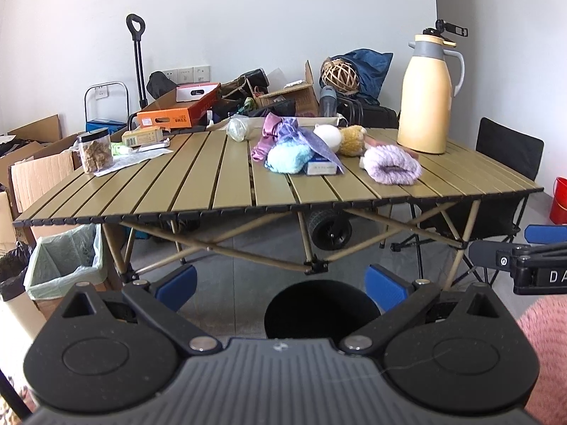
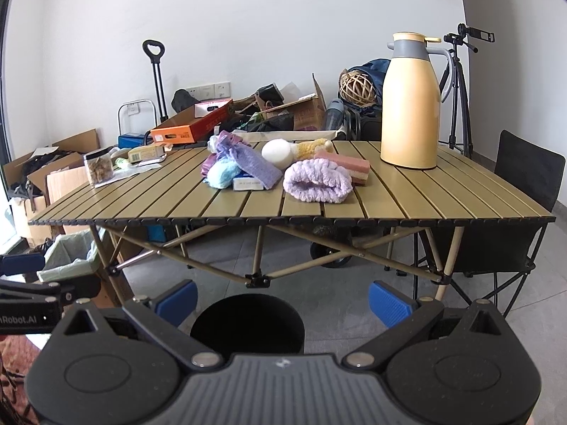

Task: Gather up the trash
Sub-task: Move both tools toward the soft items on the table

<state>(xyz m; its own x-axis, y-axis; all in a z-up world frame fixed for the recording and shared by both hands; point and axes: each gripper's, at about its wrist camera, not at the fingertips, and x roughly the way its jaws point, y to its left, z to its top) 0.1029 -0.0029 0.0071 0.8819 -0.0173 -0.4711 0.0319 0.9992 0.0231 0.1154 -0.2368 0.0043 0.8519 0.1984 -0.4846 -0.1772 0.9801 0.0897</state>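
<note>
Both grippers (image 1: pixel 281 285) (image 2: pixel 283 299) agape (empty), bin (image 2: pixel 247 322) below

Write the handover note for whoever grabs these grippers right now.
Left gripper: open, holding nothing, short of the table.
Right gripper: open, holding nothing, also back from the table edge.
Black bin stands on the floor just ahead of both.
On the table: papers and wrappers at the far left corner by the snack jar; soft items mid-table.
Done: nothing visibly collected.
Left: all trash pickup.
</note>
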